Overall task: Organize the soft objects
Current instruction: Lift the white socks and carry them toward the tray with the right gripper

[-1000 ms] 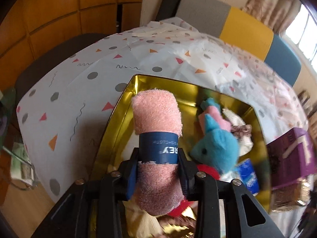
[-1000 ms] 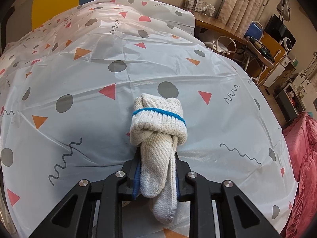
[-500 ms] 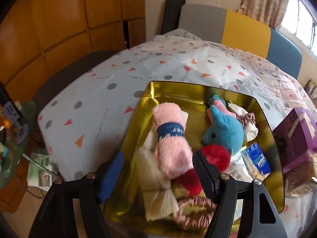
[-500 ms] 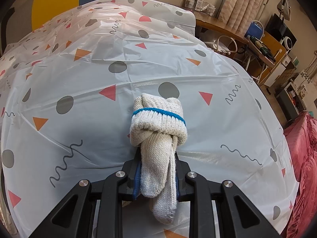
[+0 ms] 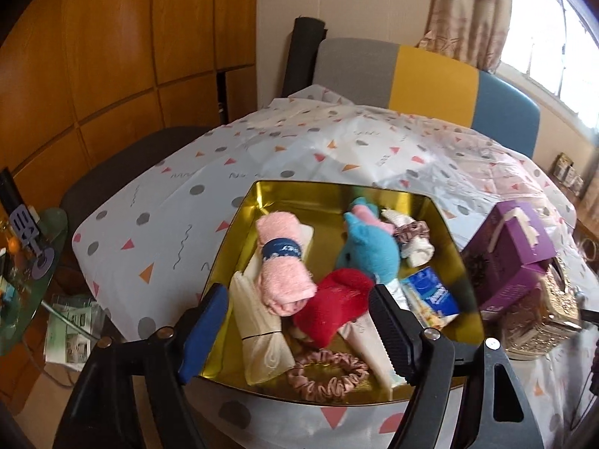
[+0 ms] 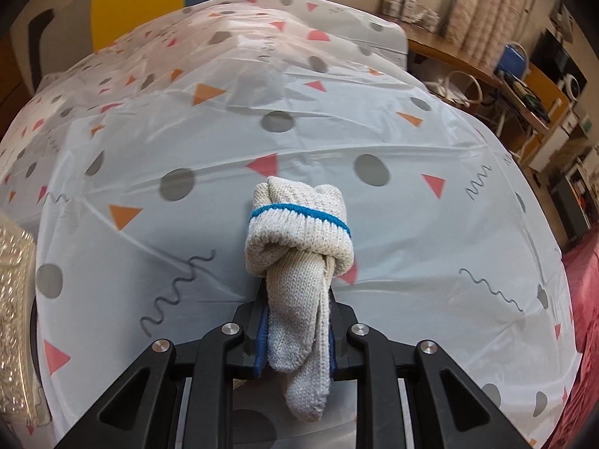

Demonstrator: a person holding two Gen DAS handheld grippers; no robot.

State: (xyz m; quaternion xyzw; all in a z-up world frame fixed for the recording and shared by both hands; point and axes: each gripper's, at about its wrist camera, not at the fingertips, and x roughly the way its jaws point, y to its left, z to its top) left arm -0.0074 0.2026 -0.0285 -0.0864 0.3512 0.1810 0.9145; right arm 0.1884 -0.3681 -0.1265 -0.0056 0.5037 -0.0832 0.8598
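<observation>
Rolled socks (image 6: 299,258) between right gripper (image 6: 297,331) jaws

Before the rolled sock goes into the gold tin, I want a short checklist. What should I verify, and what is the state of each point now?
1. Right tongs grip the rolled sock: ok, shut on its tail.
2. Left tongs let go of the pink towel roll: ok, jaws opening, nothing between them.
3. Pink towel roll lies inside the gold tin: ok.
4. Free space in the tin: ok, bare floor near the far wall.
5. Left tongs out of the sock's way: not ok, they hang over the tin's near edge.
6. Sock roll holds together: ok, cuff folded over it.
</observation>
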